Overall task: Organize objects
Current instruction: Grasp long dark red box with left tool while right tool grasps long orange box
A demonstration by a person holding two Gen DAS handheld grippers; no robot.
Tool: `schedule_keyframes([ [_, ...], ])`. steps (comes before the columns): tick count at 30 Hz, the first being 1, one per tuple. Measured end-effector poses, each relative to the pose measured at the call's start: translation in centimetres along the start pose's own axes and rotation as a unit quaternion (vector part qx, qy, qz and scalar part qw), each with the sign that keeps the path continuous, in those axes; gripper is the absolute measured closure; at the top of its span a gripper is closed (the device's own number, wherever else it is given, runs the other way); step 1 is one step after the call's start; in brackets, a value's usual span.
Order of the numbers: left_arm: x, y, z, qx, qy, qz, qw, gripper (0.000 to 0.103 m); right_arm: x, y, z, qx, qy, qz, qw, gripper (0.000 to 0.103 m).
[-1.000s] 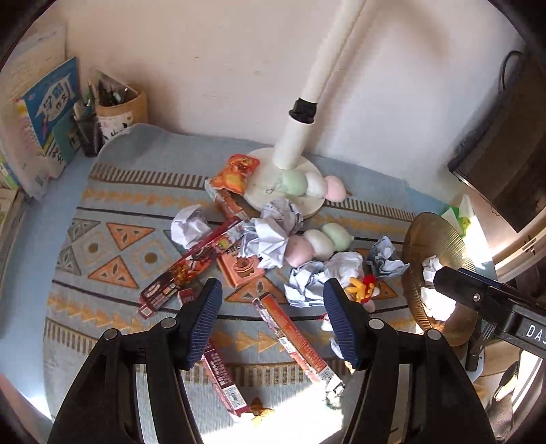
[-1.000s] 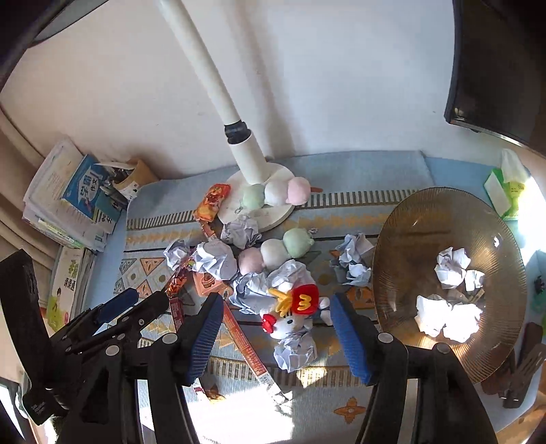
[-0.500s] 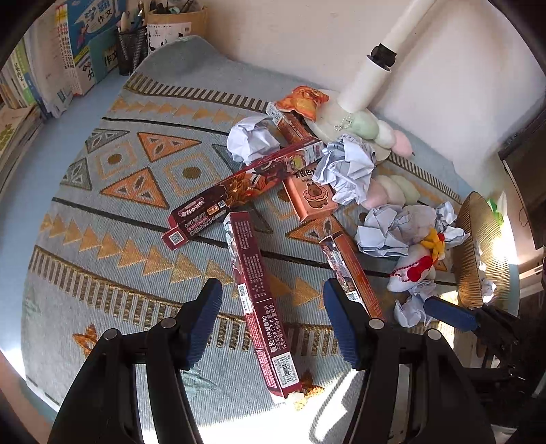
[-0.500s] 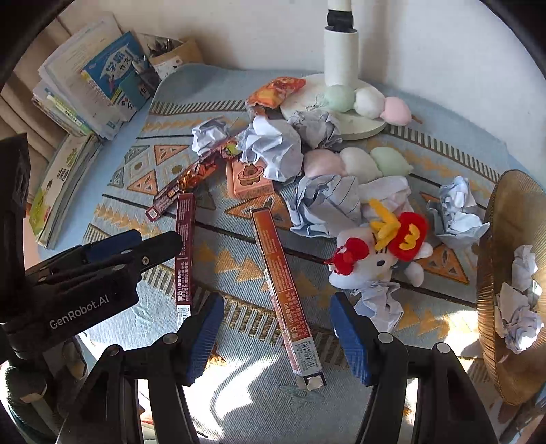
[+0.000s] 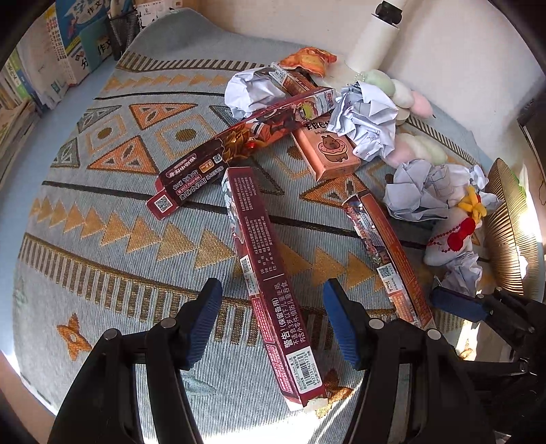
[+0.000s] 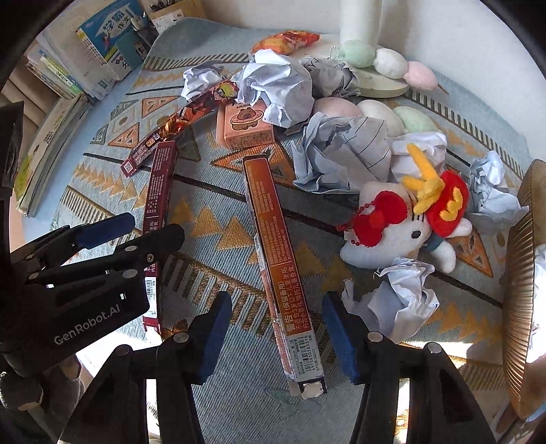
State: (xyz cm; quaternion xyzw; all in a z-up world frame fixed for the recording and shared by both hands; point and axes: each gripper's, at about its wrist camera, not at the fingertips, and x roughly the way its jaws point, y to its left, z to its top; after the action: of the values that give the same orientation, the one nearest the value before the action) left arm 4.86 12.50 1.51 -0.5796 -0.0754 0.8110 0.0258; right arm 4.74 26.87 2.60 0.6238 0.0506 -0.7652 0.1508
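Note:
My left gripper (image 5: 273,322) is open, its blue pads on either side of the near end of a long dark red box (image 5: 262,269) that lies flat on the patterned cloth (image 5: 102,239). My right gripper (image 6: 276,334) is open too, straddling the near end of a long orange box (image 6: 276,259). The left gripper shows at the left of the right wrist view (image 6: 102,229). A third long box (image 5: 239,136), a pink capybara box (image 5: 327,150), several crumpled paper balls (image 6: 338,153) and a white plush toy (image 6: 399,229) lie beyond.
A brown ribbed bowl (image 6: 522,273) stands at the right edge. Books (image 5: 61,47) and a pen holder (image 5: 123,27) line the back left. A white lamp post (image 5: 375,37) on a round base rises at the back, with pastel plush balls (image 6: 375,58) around it.
Both grippers have come down and forward. The dark red box now lies between the left pads and the orange box between the right pads. Nothing on the cloth has moved.

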Motion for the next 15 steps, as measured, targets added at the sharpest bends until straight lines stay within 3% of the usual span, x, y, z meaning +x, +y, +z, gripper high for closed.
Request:
schedule_keyframes([
  [5,0.2,-0.8,-0.6,0.027,-0.004,0.017,0.9995,0.046,0.7,0.1,0.0,-0.008,0.011,-0.012,1.000,0.060],
  [7,0.1,-1.0,-0.9,0.035,-0.006,0.024,0.9991,0.053,0.8,0.2,0.0,-0.014,0.016,-0.013,1.000,0.064],
  [11,-0.3,-1.7,-1.5,0.066,-0.013,0.032,0.9972,0.074,0.7,0.7,-0.1,-0.035,0.017,-0.010,0.999,0.085],
  [14,-0.7,-2.2,-2.2,0.073,-0.011,0.001,0.9972,0.088,0.5,0.9,-0.1,-0.043,0.016,0.004,0.999,0.086],
  [15,-0.9,-2.4,-2.4,0.076,-0.011,-0.002,0.9970,0.088,0.3,0.9,-0.1,-0.045,0.013,0.010,0.999,0.086],
])
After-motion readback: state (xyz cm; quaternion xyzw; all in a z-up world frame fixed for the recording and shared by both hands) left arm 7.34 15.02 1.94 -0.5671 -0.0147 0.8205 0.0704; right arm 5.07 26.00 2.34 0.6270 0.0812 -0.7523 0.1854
